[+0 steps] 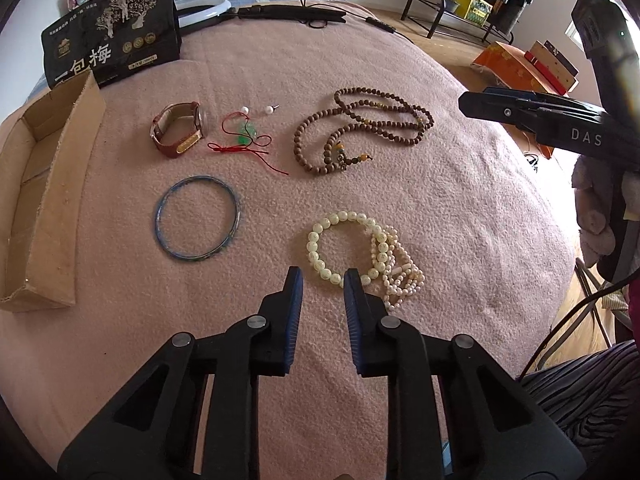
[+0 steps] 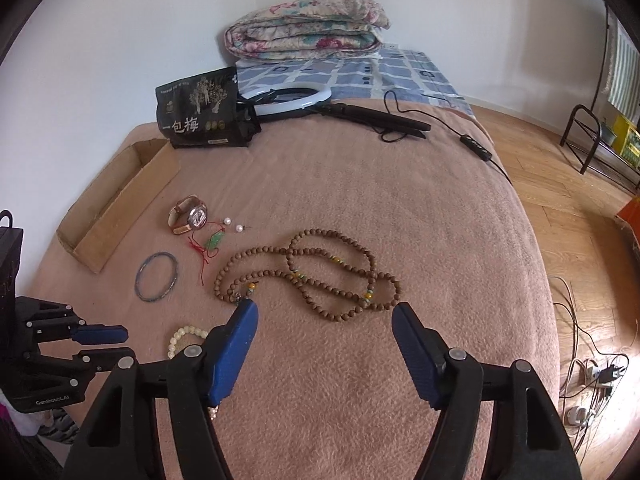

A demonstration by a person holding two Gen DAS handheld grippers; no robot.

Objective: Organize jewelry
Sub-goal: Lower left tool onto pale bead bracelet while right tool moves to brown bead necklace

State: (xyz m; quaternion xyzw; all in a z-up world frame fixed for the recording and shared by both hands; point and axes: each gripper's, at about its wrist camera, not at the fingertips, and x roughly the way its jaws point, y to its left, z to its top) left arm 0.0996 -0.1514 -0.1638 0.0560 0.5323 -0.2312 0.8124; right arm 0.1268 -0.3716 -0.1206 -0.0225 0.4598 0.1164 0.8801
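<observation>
Jewelry lies on a pink blanket [image 1: 460, 208]. A cream bead bracelet [image 1: 320, 248] and a small pearl strand [image 1: 400, 276] lie just ahead of my left gripper [image 1: 322, 276], which is open and empty. A blue bangle [image 1: 198, 218], a brown watch [image 1: 178, 130], a red cord with green pendant [image 1: 244, 136], two pearl studs [image 1: 256, 110] and a long brown bead necklace [image 1: 360, 132] lie further off. My right gripper [image 2: 324, 312] is open wide and empty, just short of the brown necklace [image 2: 308, 272].
An open cardboard tray [image 1: 40, 200] lies at the left edge of the blanket. A black snack bag [image 1: 112, 28], a ring light [image 2: 294, 100] and its cable [image 2: 472, 148] lie at the far end. A folded quilt [image 2: 308, 28] is behind. Wood floor is on the right.
</observation>
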